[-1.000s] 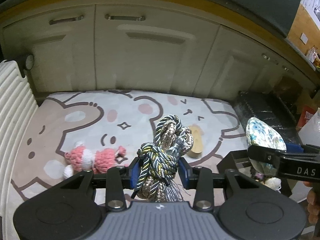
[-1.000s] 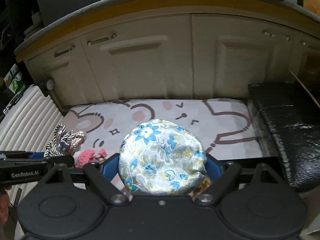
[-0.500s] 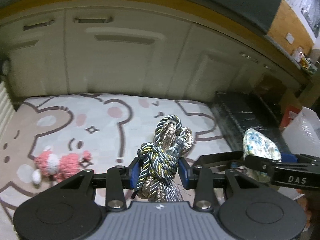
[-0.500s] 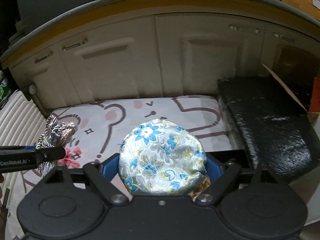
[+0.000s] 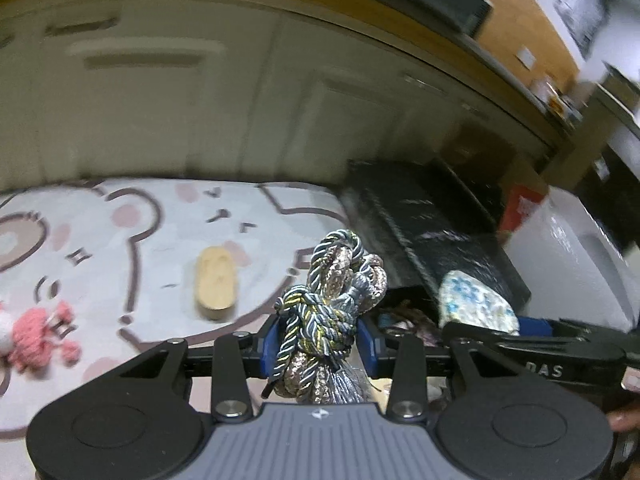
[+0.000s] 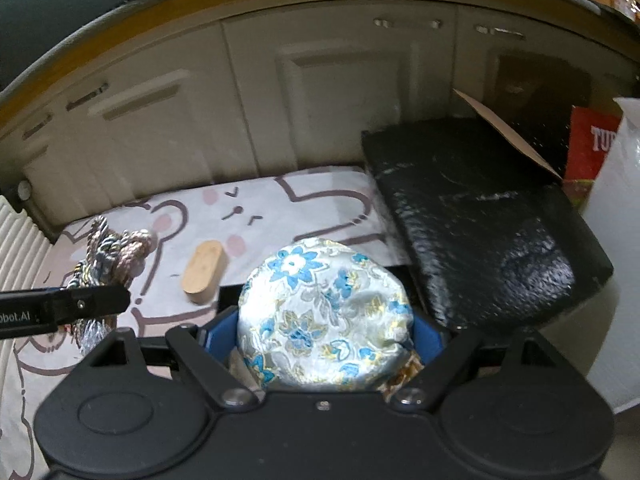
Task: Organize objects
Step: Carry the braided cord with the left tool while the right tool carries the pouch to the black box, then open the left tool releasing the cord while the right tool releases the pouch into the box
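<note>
While I am clamping the knotted blue-gold cord bundle [image 5: 324,320] in my left gripper [image 5: 318,346] and the floral brocade pouch [image 6: 324,320] in my right gripper [image 6: 326,340], the open black box [image 5: 408,308] is lying just ahead-right, nearer the right.

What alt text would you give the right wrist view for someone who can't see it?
The right gripper clamps a round floral fabric pouch above a cartoon-bear mat. At left, the left gripper holds a knotted cord bundle, near a wooden block.

Your left gripper [image 5: 318,338] clamped on the rope bundle [image 5: 326,316], your right gripper [image 6: 326,340] alongside, pinching the floral pouch [image 6: 324,316].
</note>
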Demonstrator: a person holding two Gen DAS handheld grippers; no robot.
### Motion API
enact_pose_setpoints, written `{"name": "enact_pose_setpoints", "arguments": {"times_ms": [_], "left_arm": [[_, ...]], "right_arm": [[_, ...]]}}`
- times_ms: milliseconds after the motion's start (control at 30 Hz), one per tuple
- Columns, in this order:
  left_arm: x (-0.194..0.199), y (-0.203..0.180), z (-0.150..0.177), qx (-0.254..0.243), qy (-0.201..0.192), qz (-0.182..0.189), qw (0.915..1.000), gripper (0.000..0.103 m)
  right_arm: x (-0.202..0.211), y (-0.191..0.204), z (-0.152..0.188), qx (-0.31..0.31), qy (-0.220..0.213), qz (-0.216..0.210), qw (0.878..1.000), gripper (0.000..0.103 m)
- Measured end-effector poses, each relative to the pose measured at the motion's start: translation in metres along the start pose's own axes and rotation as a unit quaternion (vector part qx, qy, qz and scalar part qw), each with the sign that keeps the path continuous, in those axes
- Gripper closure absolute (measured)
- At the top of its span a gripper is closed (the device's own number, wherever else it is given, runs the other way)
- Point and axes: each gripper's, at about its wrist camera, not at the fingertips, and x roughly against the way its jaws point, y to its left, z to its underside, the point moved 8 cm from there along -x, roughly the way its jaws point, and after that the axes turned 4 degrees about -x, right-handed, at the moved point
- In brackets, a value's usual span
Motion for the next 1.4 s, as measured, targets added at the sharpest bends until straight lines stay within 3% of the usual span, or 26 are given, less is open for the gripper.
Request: {"name": "enact_pose_setpoints", "arguments": {"times_ms": [367, 767, 833, 1267, 1400], "left_arm": [[-0.05, -0.039, 0.007, -0.038, 0.026, 0.041, 0.9981, 0.062], [-0.093, -0.032, 0.017, -0.047, 0.052, 0.018, 0.9974, 0.059], [-0.096, -0.029, 0.019, -0.044, 0.056, 0.017, 0.9973, 0.053], [-0.088, -0.027, 0.017, -0.041, 0.063, 0.013, 0.997, 0.053], [-0.09, -0.031, 0.023, -0.055, 0.082, 0.01, 0.9951, 0.04]], "right_arm": [[-0.007, -0.027, 0.013, -0.029, 0.016, 0.012, 0.999, 0.015], [-0.01, -0.032, 0.021, -0.025, 0.034, 0.016, 0.999, 0.015], [-0.01, -0.032, 0.023, -0.021, 0.036, 0.016, 0.999, 0.015], [-0.037, -0.044, 0.044, -0.015, 0.069, 0.048, 0.996, 0.012], [-0.04, -0.045, 0.052, -0.005, 0.08, 0.055, 0.995, 0.005]]}}
